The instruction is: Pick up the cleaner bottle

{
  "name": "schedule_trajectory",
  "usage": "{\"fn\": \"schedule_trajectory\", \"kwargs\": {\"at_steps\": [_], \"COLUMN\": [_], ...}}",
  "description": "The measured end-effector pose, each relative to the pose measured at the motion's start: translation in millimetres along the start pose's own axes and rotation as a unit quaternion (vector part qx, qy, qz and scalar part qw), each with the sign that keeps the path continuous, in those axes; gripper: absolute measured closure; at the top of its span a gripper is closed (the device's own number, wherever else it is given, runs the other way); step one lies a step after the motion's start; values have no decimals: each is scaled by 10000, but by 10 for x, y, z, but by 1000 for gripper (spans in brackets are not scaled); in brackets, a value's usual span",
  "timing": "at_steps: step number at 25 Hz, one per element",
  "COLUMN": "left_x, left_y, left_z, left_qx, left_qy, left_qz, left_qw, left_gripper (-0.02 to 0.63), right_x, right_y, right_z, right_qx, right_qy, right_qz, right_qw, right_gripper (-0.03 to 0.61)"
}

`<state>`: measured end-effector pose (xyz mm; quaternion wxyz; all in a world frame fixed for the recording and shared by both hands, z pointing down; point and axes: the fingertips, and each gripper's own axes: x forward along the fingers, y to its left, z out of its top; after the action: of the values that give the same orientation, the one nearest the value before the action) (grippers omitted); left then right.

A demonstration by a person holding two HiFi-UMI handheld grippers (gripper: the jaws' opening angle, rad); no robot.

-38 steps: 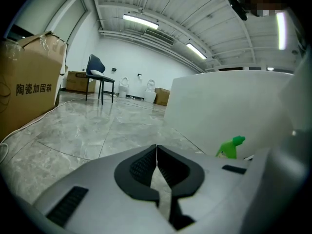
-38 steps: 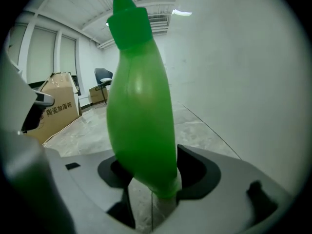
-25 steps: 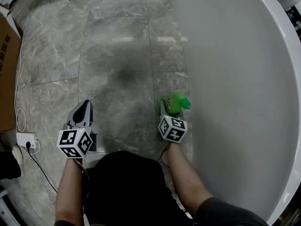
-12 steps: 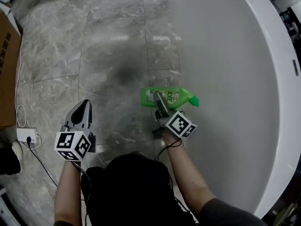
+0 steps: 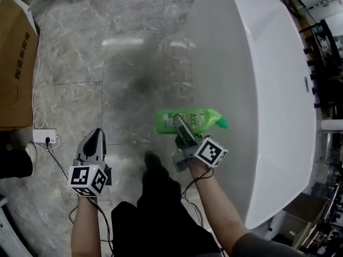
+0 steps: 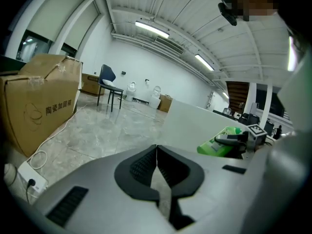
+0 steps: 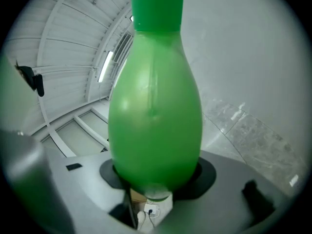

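Observation:
The green cleaner bottle (image 5: 202, 119) hangs above the floor, lying crosswise with its cap pointing right toward the tub. My right gripper (image 5: 180, 123) is shut on its body, one finger running across the label. In the right gripper view the bottle (image 7: 155, 111) fills the space between the jaws, and the pads of my right gripper (image 7: 155, 178) press both its sides. My left gripper (image 5: 94, 139) is at the lower left with its jaws shut and nothing in them; in its own view the left gripper (image 6: 156, 164) shows its pads touching, with the bottle (image 6: 216, 146) off to the right.
A white bathtub (image 5: 268, 90) fills the right side, close beside the bottle. At the left edge of the grey marble floor stands a cardboard box (image 5: 19, 63), with a power strip (image 5: 43, 137) and cable below it. The person's shoe (image 5: 153, 163) is between the grippers. A chair (image 6: 110, 87) stands far back.
The right gripper has lifted the bottle off the floor and rolled, so the bottle now lies sideways. Both grippers rose, and the floor looks farther away.

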<state>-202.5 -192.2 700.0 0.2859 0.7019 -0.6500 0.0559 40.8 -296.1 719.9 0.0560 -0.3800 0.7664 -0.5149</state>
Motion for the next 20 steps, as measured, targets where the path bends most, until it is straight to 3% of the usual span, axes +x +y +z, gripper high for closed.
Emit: {"fn": "schedule_trajectory", "kwargs": {"at_steps": [6, 11, 16, 20], "left_x": [-1216, -2330, -3331, -3869], "left_y": [-338, -631, -898, -1036], "left_z": [834, 1448, 1652, 1626], "left_qx": [-25, -101, 37, 62], "left_qy": [50, -215, -352, -349], "left_qz": [-3, 44, -206, -301], "left_qw": [10000, 9997, 9992, 9989], "left_gripper": [598, 598, 598, 598], "right_x": [-722, -1348, -1979, -2499], "right_y": [1454, 2533, 3294, 3548], "right_z": [22, -163, -481, -755], "right_qx": [88, 228, 261, 452], "right_qy": [176, 263, 156, 213], "right_qz": [227, 460, 570, 351], "right_qw": [9995, 9983, 9979, 9981], "right_gripper": [378, 377, 377, 377]}}
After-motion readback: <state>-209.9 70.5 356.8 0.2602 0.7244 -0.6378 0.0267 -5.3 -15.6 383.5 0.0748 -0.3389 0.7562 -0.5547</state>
